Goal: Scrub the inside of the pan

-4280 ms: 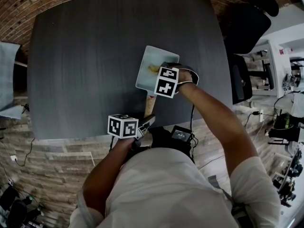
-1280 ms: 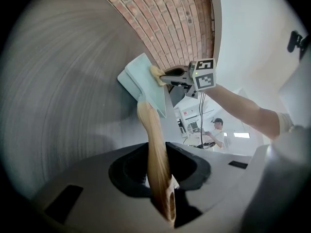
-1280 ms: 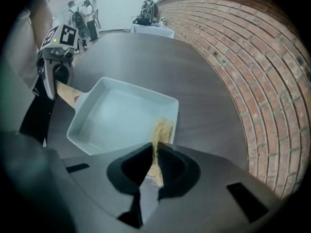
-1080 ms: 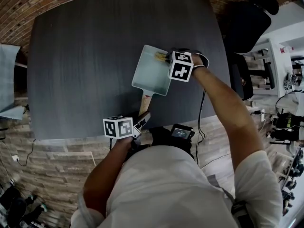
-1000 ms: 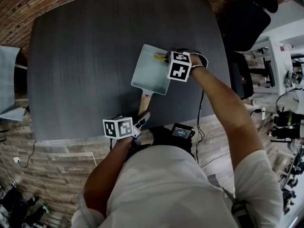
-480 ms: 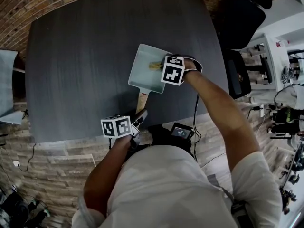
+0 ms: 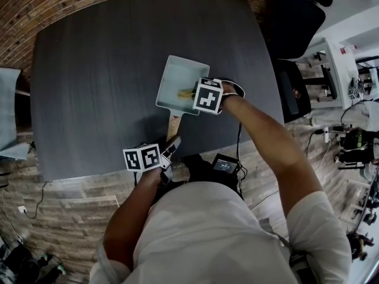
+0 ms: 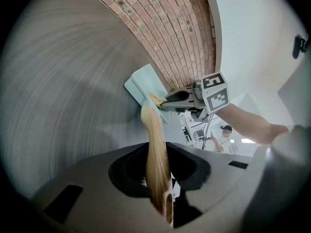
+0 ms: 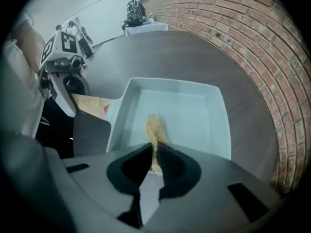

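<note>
Dragged the yellow-tan fibrous scrub pad (image 7: 185,92) back from the far right corner of the pale blue-green rectangular pan (image 7: 174,76) to about mid-floor, nearer the handle side, vs approx 1 s ago. Reads as a scrubbing stroke under way: far corner prob. covered, left half of floor and near wall likely still to do.

Pinching the pad w/ right gripper (image 9: 154,152), jaws nearly together on its thin upper end, lower end splayed against pan floor. Aimed steeply down, marker cube over pan's right rim, forearm reaching in from lower right of head view.

Clamping the light wooden handle (image 7: 173,123) w/ left gripper (image 7: 172,145), jaws part-closed round the handle's end. Held in same spot as before, tilted shallowly down along handle toward pan, forearm tucked close to body.

Keeping pan flat on the dark grey wood-grain table (image 7: 89,70), near its front edge, handle toward the person. Can't tell re residue on pan floor: too small.
</note>
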{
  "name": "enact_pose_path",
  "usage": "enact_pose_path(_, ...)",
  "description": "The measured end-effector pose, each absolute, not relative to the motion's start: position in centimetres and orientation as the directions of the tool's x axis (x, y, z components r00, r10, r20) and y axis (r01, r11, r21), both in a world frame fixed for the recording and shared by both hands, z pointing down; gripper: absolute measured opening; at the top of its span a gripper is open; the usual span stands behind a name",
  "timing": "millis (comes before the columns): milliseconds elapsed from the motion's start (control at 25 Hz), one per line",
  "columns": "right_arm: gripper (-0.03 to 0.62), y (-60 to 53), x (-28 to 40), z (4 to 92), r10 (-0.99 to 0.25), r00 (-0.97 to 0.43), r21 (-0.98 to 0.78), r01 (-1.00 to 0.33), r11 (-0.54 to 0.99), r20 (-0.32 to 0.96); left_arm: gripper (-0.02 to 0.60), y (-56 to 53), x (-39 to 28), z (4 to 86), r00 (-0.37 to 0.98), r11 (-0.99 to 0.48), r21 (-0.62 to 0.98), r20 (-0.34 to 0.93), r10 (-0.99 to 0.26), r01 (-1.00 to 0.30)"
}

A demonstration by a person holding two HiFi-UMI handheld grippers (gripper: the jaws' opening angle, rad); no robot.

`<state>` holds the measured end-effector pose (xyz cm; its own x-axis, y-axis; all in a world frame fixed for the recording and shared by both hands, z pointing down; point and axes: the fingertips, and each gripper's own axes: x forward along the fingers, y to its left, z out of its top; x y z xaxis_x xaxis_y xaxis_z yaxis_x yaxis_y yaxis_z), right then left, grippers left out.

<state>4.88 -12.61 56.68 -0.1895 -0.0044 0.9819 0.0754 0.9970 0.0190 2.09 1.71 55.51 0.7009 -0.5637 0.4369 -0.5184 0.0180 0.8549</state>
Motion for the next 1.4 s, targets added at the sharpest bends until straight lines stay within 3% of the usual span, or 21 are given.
enact_pose_path(240,0.041,-11.0,4.9,56.8,0.048,-0.191,-0.04,0.046,0.998,0.98,0.1,1.6,2.2,55.6,0.7,0.018,0.856,0.434,-0.567,-0.517)
enact_pose_path(800,0.041,-8.2,4.6,56.6,0.226,-0.303,-0.309,-0.26,0.915,0.926,0.1,1.7,2.1,55.5,0.706,0.016,0.86,0.43,-0.563,-0.511)
enact_pose_path(1160,0.04,-7.8,4.0,55.5,0.269,-0.482,-0.487,-0.412,0.77,0.834,0.1,1.7,2.3,55.4,0.717,0.022,0.868,0.424,-0.553,-0.497)
enact_pose_path(1400,0.04,-8.8,3.7,52.1,0.227,-0.646,-0.574,-0.396,0.717,0.729,0.1,1.8,2.3,55.6,0.727,0.017,0.873,0.417,-0.545,-0.488)
